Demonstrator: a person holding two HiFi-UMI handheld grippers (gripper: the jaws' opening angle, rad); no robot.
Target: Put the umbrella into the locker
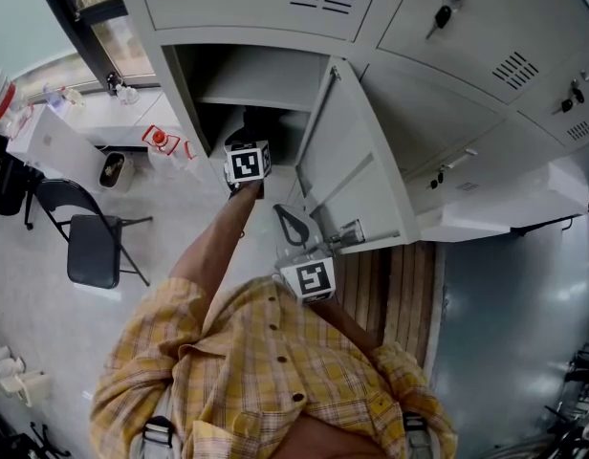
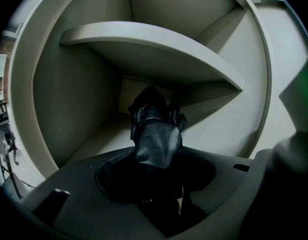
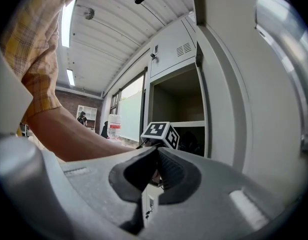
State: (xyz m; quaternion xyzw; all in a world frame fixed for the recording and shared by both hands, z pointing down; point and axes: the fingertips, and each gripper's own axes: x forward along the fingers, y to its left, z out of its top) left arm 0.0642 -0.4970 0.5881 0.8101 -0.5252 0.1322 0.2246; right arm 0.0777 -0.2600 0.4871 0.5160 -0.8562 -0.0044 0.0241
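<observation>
The black folded umbrella (image 2: 155, 131) sticks out ahead of my left gripper (image 2: 156, 159), whose jaws are shut on it. Its tip points into the open locker compartment (image 2: 89, 114), below the inner shelf (image 2: 159, 49). In the head view the left gripper (image 1: 247, 137) reaches into that compartment (image 1: 213, 113), and the umbrella (image 1: 254, 122) shows only as a dark shape inside. My right gripper (image 1: 293, 226) hangs beside the lower edge of the open locker door (image 1: 352, 161), shut with nothing between its jaws. From the right gripper (image 3: 156, 153), the door (image 3: 229, 99) rises at the right.
Closed locker doors with keys (image 1: 443, 12) fill the upper right. A black folding chair (image 1: 92, 247) and a white table (image 1: 55, 142) stand to the left on the pale floor. A slatted wooden bench (image 1: 409, 285) lies below the door.
</observation>
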